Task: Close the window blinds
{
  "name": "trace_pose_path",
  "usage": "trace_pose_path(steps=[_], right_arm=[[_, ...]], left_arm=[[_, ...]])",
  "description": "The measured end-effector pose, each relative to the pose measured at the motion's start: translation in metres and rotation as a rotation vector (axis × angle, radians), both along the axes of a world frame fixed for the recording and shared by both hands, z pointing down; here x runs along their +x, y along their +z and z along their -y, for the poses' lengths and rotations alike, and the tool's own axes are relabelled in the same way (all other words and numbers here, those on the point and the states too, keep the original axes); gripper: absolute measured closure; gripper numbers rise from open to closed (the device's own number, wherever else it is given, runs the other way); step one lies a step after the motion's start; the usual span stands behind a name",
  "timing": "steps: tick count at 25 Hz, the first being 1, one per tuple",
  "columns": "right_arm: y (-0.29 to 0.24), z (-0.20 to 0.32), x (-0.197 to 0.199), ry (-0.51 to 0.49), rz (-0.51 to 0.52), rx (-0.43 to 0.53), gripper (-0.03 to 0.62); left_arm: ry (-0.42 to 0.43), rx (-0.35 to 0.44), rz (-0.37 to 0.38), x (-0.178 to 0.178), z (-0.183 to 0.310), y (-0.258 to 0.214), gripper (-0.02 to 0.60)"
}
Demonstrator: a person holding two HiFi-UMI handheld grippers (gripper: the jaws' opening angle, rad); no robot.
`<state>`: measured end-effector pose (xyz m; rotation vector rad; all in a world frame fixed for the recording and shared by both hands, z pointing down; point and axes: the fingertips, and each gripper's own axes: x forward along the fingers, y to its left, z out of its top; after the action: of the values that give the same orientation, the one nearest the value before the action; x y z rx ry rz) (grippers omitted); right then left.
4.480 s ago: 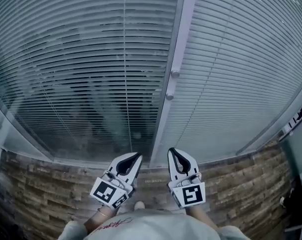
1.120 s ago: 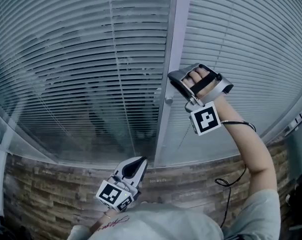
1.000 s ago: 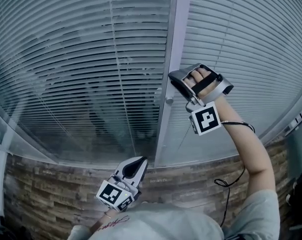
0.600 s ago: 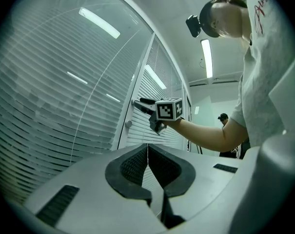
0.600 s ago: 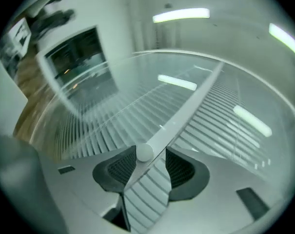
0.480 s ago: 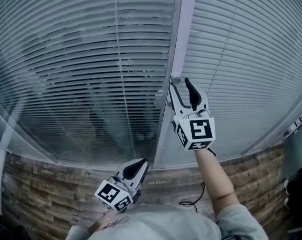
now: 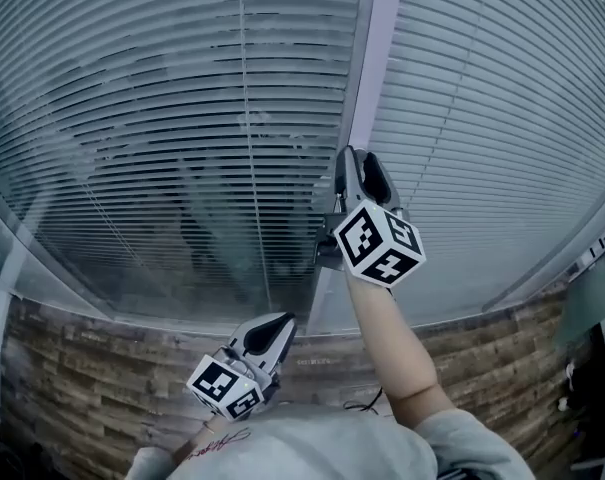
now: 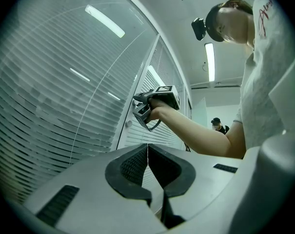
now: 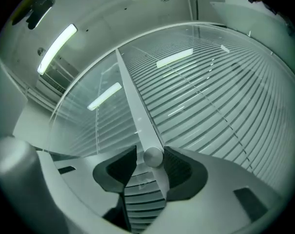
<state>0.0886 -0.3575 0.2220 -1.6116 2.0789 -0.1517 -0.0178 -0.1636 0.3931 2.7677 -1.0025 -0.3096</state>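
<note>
Two slatted blinds sit behind glass: the left blind [image 7: 162,118] looks darker and see-through, the right blind [image 7: 482,118] pale and flat. A white frame post [image 7: 377,48] runs between them. My right gripper [image 7: 354,158] is raised against that post. In the right gripper view a round metal knob [image 9: 153,156] on the post [image 9: 132,106] sits between the jaws of the right gripper [image 9: 149,150]. Those jaws have just been opening and stand open, with a gap on the left side of the knob. My left gripper [image 7: 272,326] hangs low by the sill, its jaws shut and empty [image 8: 147,147].
A wood-pattern wall band [image 7: 102,368] runs under the window. A thin cable [image 7: 362,405] dangles below my right forearm. In the left gripper view a second small knob [image 8: 129,124] shows on the post, and another person [image 8: 216,125] stands far down the room.
The right gripper rose from beside the left to the post, then rolled from sideways until its marker cube faces me. It now sits lower on the post. The left gripper stayed put.
</note>
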Motion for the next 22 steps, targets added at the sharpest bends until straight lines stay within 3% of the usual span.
trace_pose_path(steps=[4,8,22], right_arm=[[0.006,0.007,0.004,0.052,0.031,-0.004,0.456],[0.007,0.006,0.003,0.083,-0.064,0.023,0.459],[0.005,0.005,-0.011,0.199,-0.931,0.150,0.462]], left_arm=[[-0.003,-0.003,-0.007,-0.002,0.000,0.000,0.563],[-0.008,-0.008,-0.006,-0.005,-0.002,0.003,0.563],[-0.005,-0.031,-0.035,-0.004,-0.001,0.005,0.563]])
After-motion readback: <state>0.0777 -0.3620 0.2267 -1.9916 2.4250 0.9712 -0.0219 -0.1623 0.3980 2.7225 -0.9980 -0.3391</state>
